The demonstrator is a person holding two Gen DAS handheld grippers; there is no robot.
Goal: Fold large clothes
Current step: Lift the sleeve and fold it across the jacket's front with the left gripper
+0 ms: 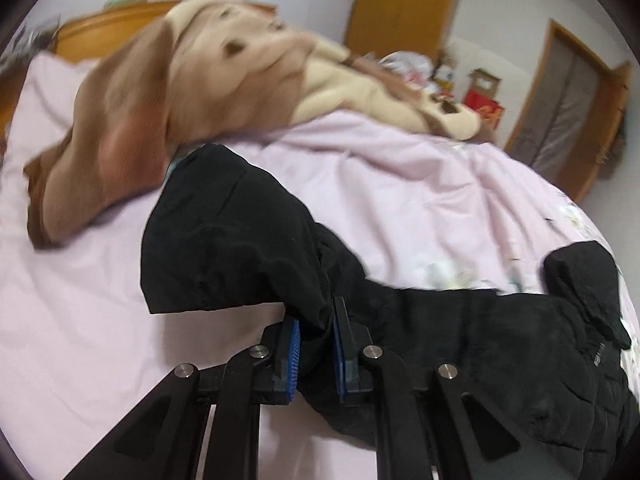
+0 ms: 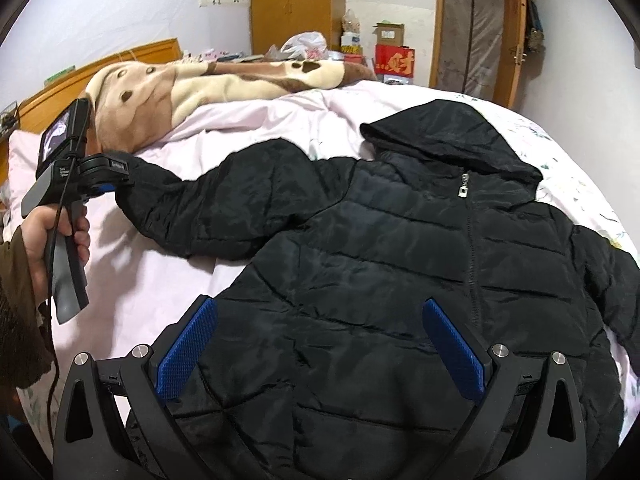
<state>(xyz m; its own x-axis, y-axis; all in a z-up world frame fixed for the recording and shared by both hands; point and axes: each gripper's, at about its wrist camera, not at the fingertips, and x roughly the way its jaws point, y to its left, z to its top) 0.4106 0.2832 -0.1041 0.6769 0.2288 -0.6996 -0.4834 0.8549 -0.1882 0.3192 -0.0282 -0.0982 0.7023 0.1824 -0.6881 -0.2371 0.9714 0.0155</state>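
A black hooded puffer jacket (image 2: 400, 240) lies front up and zipped on the pink bed sheet (image 2: 160, 280), its hood (image 2: 440, 136) toward the far side. A hand at the left holds my left gripper (image 2: 120, 186), which grips the cuff end of the jacket's outstretched sleeve (image 2: 240, 200). In the left wrist view, my left gripper (image 1: 316, 320) is shut on the sleeve (image 1: 240, 240), black fabric pinched between the blue pads and lifted off the sheet. My right gripper (image 2: 320, 308) stands open above the jacket's lower body, with nothing pressed between its pads.
A beige and brown fleece blanket (image 2: 180, 84) is heaped along the far side of the bed by the wooden headboard (image 2: 132, 54). Boxes and bags (image 2: 384, 52) stand beyond the bed near a wardrobe (image 2: 292, 0) and a door (image 2: 476, 28).
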